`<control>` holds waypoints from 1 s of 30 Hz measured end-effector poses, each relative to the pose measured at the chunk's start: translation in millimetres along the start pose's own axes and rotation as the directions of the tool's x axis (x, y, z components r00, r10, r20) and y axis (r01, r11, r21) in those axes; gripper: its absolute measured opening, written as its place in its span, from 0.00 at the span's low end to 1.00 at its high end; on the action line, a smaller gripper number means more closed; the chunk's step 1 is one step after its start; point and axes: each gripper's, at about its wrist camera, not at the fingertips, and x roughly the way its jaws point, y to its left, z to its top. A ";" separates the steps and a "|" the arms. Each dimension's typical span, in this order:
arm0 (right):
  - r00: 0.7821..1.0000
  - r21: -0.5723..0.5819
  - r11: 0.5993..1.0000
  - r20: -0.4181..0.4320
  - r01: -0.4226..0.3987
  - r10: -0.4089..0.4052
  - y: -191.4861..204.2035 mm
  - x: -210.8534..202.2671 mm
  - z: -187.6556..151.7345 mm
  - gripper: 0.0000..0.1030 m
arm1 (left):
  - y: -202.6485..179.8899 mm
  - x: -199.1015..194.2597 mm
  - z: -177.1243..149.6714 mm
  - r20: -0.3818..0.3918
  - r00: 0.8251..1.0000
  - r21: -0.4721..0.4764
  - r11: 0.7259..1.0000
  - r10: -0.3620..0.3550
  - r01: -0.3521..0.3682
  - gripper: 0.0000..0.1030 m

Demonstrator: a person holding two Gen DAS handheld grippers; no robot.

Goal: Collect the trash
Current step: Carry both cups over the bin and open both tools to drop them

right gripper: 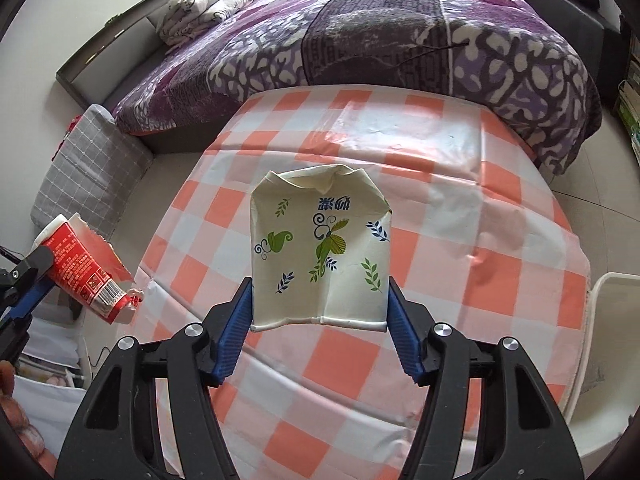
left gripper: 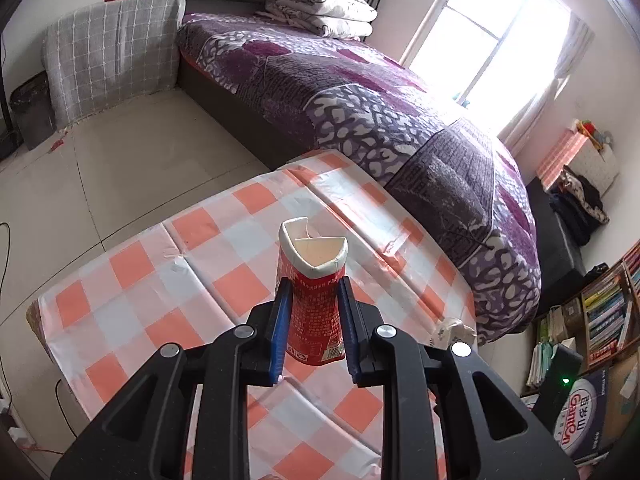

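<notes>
your left gripper (left gripper: 312, 292) is clamped on a crushed red paper cup (left gripper: 310, 300), blue pads (left gripper: 280, 332) pressed to both sides, the torn white rim pointing away from you. the cup hangs clear above the orange-and-white checked tablecloth (left gripper: 160, 280). in the right wrist view that same cup (right gripper: 84, 268) shows at the far left, tilted, past the table's edge, with the left gripper (right gripper: 28, 276) on it.

your right gripper (right gripper: 320, 300) has a flattened cream paper cup (right gripper: 320, 252) between its blue pads (right gripper: 236, 332), both pads touching the cup's edges. green and blue leaf print faces the camera, characters upside down, rolled rim nearest you. it is lifted off the checked tablecloth (right gripper: 460, 240); the cloth under it is bare.

a white bin (right gripper: 608, 344) stands at the table's right edge in the right wrist view, only its rim and part of the wall showing. behind the table, a bed with a purple patterned cover (right gripper: 380, 28), touching or nearly touching the table's far side. folded bedding (left gripper: 320, 8) sits at the head. a small crumpled white scrap (left gripper: 452, 330) lies near the table's right edge in the left wrist view.
</notes>
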 end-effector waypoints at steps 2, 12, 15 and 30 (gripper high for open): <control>1.000 0.018 1.000 -0.003 0.001 -0.001 -16.0 -7.5 -4.1 0.59 | -11.2 4.4 -6.5 -0.008 1.000 0.029 1.000 0.007 -0.007 0.23; 0.999 0.112 0.993 0.022 0.046 -0.049 -117.1 -47.1 -26.4 0.59 | -62.5 23.0 -41.0 -0.043 0.999 0.144 0.990 0.004 0.003 0.23; 0.996 0.150 0.987 0.049 0.060 -0.068 -150.0 -57.3 -33.7 0.60 | -77.6 29.8 -53.1 -0.064 0.998 0.165 0.986 -0.010 0.020 0.23; 0.979 0.413 0.899 0.071 0.146 -0.191 -269.8 -116.2 -50.6 0.62 | -175.3 37.8 -110.4 -0.187 0.974 0.273 0.945 -0.129 0.178 0.23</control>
